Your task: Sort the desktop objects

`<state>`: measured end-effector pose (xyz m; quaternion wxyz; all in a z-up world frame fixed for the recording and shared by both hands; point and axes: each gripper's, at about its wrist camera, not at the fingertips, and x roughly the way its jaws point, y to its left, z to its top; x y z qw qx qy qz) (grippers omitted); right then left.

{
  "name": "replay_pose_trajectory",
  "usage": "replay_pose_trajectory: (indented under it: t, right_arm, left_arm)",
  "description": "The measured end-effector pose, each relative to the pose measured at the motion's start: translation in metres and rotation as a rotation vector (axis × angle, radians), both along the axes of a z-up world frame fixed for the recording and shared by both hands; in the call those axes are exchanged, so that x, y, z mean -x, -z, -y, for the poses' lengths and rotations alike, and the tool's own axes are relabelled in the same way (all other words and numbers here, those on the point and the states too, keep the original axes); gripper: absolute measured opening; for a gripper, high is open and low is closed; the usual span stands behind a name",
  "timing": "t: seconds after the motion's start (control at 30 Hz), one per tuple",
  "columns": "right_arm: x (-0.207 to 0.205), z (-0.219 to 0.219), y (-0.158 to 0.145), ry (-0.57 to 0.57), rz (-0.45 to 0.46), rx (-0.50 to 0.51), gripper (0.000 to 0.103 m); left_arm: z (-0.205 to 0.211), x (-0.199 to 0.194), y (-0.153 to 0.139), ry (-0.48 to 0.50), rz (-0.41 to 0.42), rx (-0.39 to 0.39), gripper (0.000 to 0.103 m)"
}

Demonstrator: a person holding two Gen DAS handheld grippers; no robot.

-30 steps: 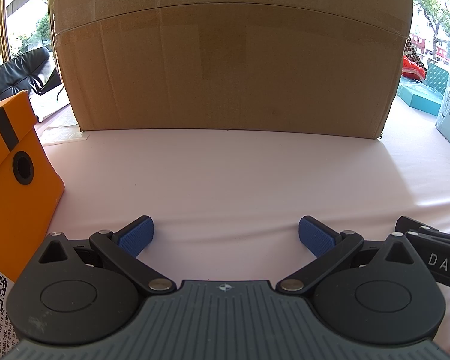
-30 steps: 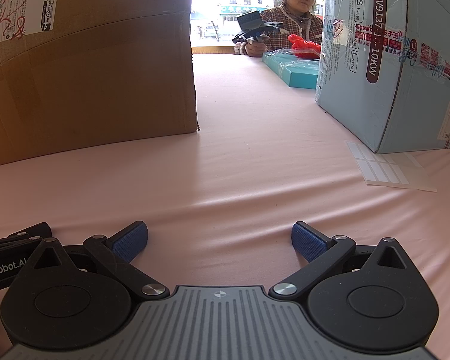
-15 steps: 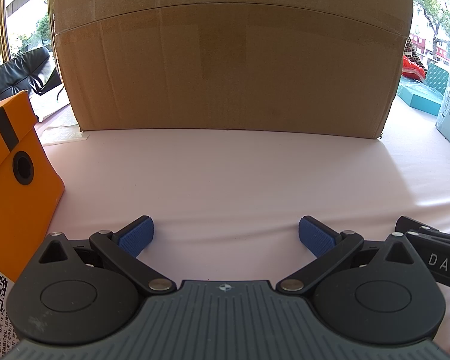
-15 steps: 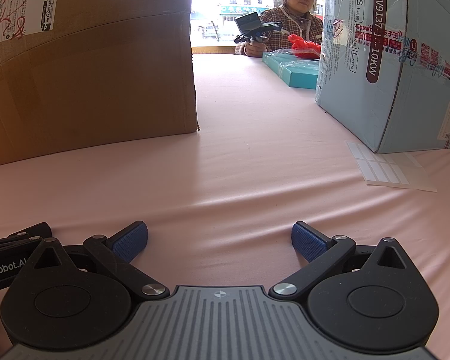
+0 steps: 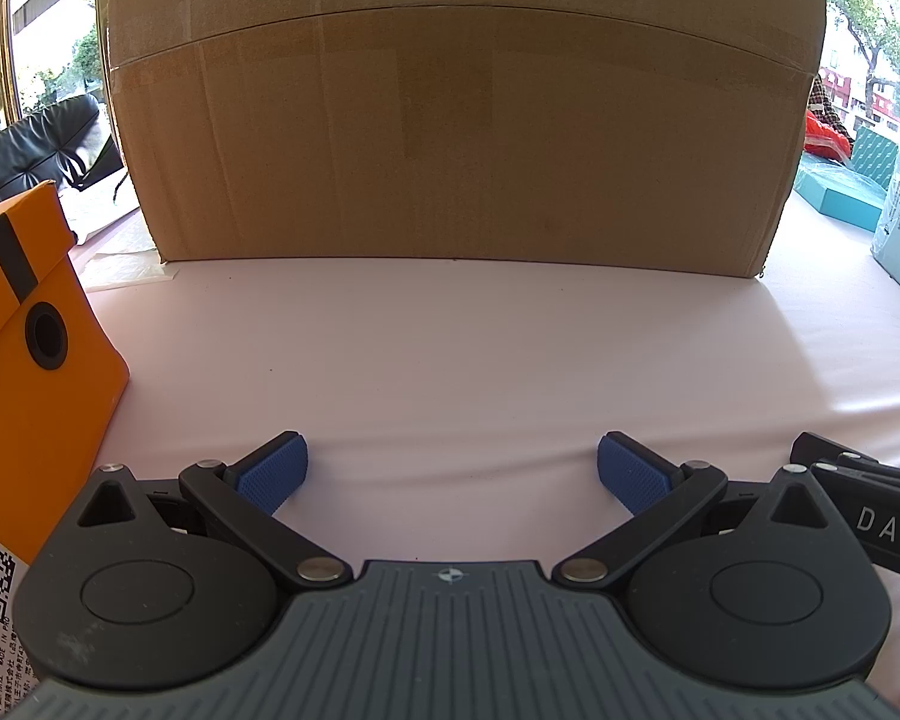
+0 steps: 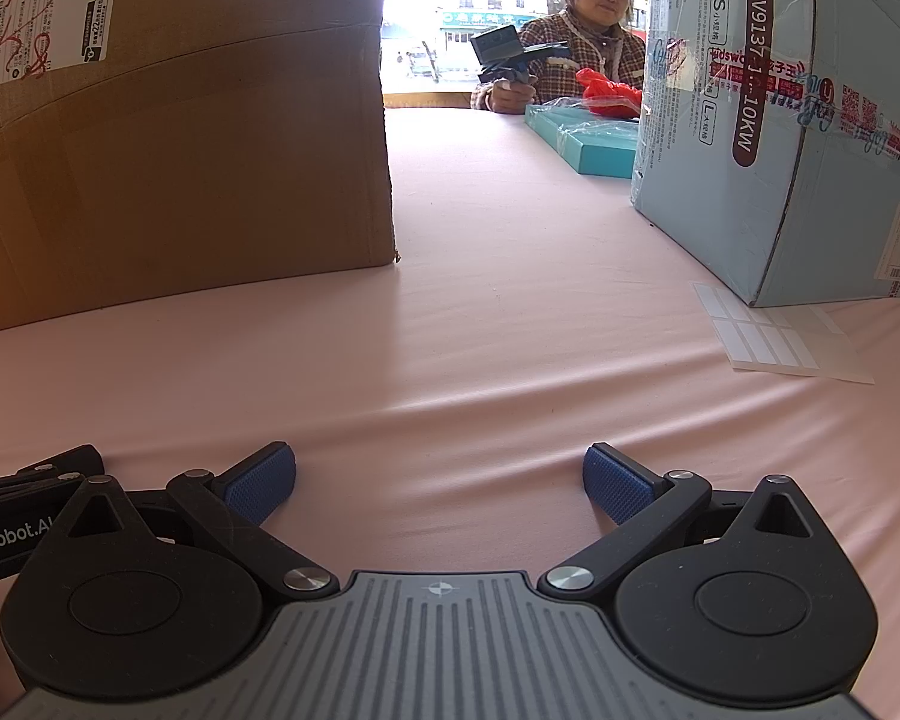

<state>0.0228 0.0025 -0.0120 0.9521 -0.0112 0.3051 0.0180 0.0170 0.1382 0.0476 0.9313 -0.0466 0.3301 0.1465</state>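
Note:
My left gripper [image 5: 450,471] rests low on the pink tablecloth [image 5: 450,348], open, with nothing between its blue pads. An orange box [image 5: 24,348] with a black round hole stands just to its left. My right gripper [image 6: 439,483] also sits open and empty on the cloth [image 6: 480,330]. Each gripper shows at the edge of the other's view: the right one [image 5: 864,498] beside the left, the left one [image 6: 24,492] beside the right. A sheet of white labels [image 6: 774,339] lies ahead and to the right of the right gripper.
A big brown cardboard box [image 5: 462,120] stands straight ahead of the left gripper and fills the left of the right wrist view [image 6: 174,138]. A light blue carton [image 6: 792,120] stands at the right. Farther back lie a teal flat box [image 6: 582,135] and a person [image 6: 582,54] holding a gripper.
Both grippers stay still and open. Only the person at the far end of the table has shifted the held gripper slightly.

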Motion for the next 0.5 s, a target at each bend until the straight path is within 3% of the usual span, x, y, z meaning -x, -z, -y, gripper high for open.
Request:
replay_pose_trajectory:
  t: [0.5]
  right_arm:
    - [-0.0006, 0.0005, 0.0002, 0.000, 0.000, 0.000, 0.103]
  left_arm:
    - [0.0004, 0.0011, -0.0004, 0.001, 0.002, -0.002, 0.103]
